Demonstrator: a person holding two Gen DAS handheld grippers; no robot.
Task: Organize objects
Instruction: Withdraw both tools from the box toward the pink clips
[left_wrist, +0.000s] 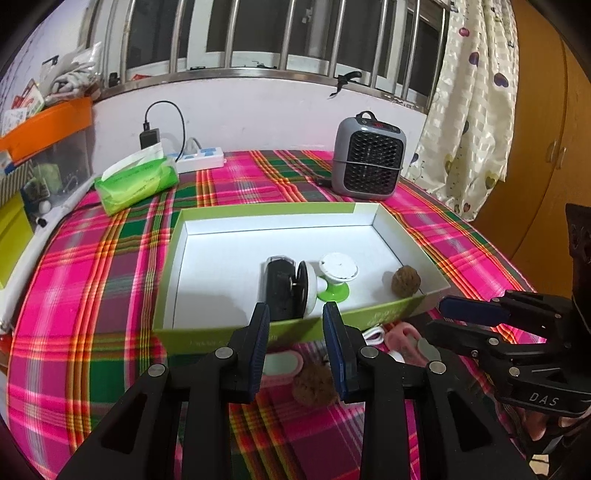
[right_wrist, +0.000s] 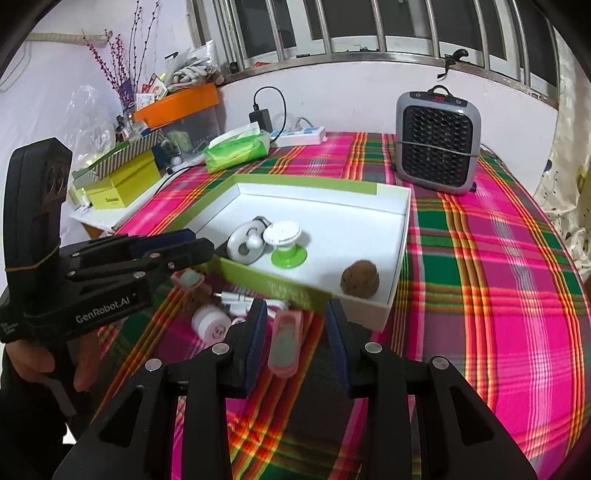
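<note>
A shallow box (left_wrist: 199, 334) with green walls and a white floor lies on the plaid cloth. In it are a black case (left_wrist: 279, 291), a white-and-green suction knob (left_wrist: 338, 275) and a walnut (left_wrist: 406, 281). My left gripper (left_wrist: 297, 332) hovers open and empty at the box's near wall, over a second walnut (left_wrist: 314, 384) and a pink-rimmed item (left_wrist: 280, 363). My right gripper (right_wrist: 295, 325) is open above a pink clip (right_wrist: 286, 339) that lies on the cloth between its fingers, untouched. A white round jar (right_wrist: 212, 325) and a white cable (right_wrist: 240, 297) lie beside the clip. The left gripper (right_wrist: 201, 243) shows at the left.
A grey heater (left_wrist: 365, 158) stands behind the box, with a green tissue pack (left_wrist: 136, 181) and a white power strip (left_wrist: 201, 157) at the back left. Orange and yellow boxes (right_wrist: 122, 184) crowd the left shelf. A curtain (left_wrist: 469, 110) hangs at the right.
</note>
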